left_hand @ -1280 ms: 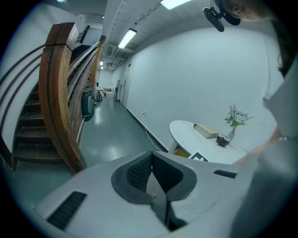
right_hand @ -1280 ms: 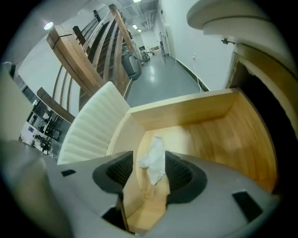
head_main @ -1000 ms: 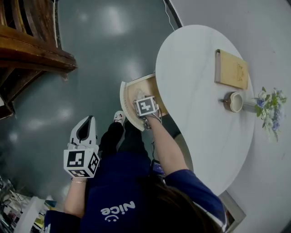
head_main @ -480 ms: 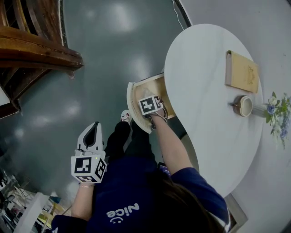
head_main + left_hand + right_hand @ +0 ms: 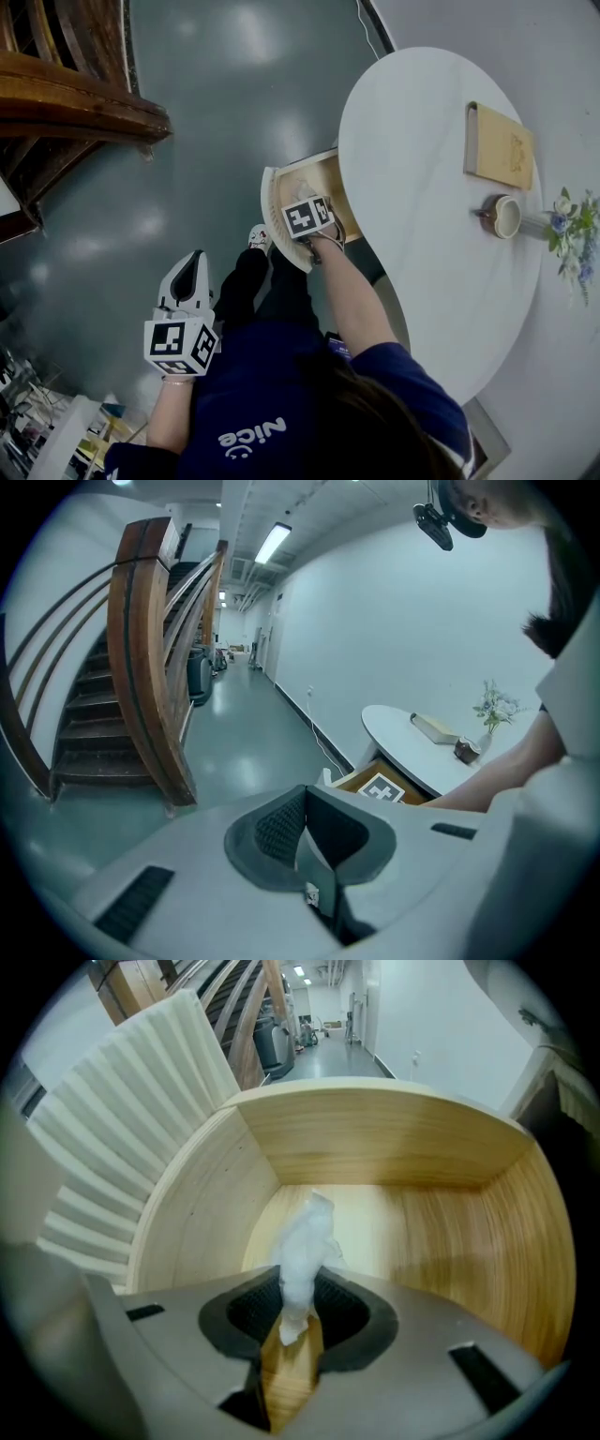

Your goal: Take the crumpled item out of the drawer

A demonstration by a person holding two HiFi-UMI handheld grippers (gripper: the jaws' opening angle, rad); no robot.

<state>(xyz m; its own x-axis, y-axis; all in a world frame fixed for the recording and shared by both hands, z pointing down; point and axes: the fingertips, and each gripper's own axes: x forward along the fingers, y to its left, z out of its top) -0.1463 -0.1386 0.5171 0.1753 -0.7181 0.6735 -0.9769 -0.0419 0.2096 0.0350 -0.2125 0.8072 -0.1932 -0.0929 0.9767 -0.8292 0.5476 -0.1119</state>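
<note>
The wooden drawer (image 5: 277,190) stands pulled out from under the white table (image 5: 422,187). My right gripper (image 5: 302,202) points steeply down into it, under its marker cube. In the right gripper view a crumpled white item (image 5: 306,1239) stands up from the drawer floor (image 5: 412,1232), and my right gripper (image 5: 298,1302) has just been closing its jaws, which now pinch the item's lower part. My left gripper (image 5: 192,259) hangs over the floor to the left, apart from the drawer. In its own view the left gripper (image 5: 305,822) has its pads together with nothing between them.
On the table lie a tan flat box (image 5: 500,145), a cup (image 5: 506,217) and a vase of flowers (image 5: 572,234). A wooden staircase (image 5: 66,103) rises at the upper left. The person's legs stand just below the drawer's ribbed white front (image 5: 131,1138).
The head view has shifted a little. The right gripper's cube stays over the drawer, and the left gripper holds about the same place.
</note>
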